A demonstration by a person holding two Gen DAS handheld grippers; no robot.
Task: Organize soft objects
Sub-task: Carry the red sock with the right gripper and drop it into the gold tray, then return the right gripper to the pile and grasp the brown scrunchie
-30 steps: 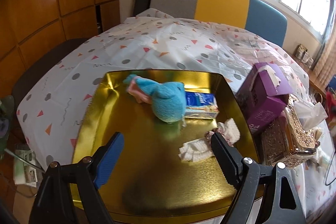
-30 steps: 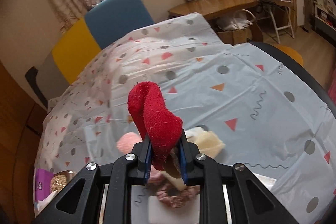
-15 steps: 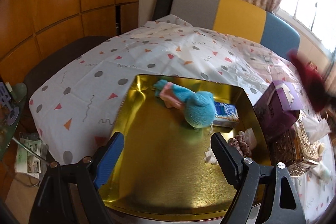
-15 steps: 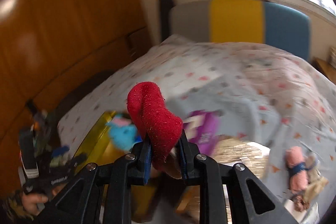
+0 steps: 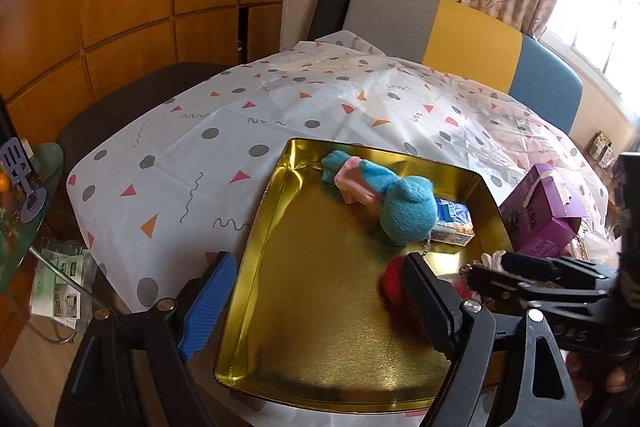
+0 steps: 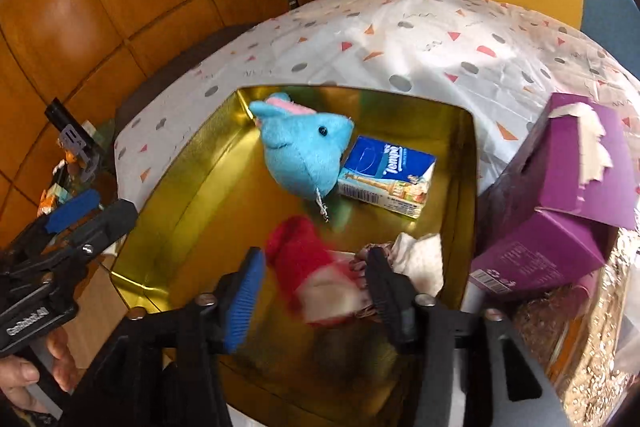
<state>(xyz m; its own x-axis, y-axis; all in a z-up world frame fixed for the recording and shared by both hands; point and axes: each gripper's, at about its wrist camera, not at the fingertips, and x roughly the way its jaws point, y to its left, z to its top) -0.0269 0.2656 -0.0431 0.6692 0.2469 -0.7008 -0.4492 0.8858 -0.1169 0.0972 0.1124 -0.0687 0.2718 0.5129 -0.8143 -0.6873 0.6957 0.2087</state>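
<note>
A gold tray (image 5: 256, 227) (image 6: 474, 163) holds a blue plush toy (image 5: 404, 211) (image 6: 304, 151), a blue tissue pack (image 5: 452, 223) (image 6: 388, 175) and a crumpled white cloth (image 6: 420, 259). My right gripper (image 6: 314, 287) (image 5: 520, 279) hangs over the tray's near right part. Its jaws are opening, and a blurred red sock (image 6: 308, 267) (image 5: 394, 279) lies loose between them, a gap showing beside the blue pad. My left gripper (image 5: 320, 303) (image 6: 80, 227) stands open over the tray's near left edge with nothing between its fingers.
A purple tissue box (image 5: 540, 211) (image 6: 560, 195) and a glittery gold box (image 6: 580, 347) stand right of the tray. The table carries a white cloth with dots and triangles (image 5: 280, 107). A grey, yellow and blue chair back (image 5: 460, 35) is behind; a wooden wall is at left.
My right gripper swung from the table's right side to over the tray and its jaws parted from the red sock, which now sits loose between them. The left gripper drifted a little sideways.
</note>
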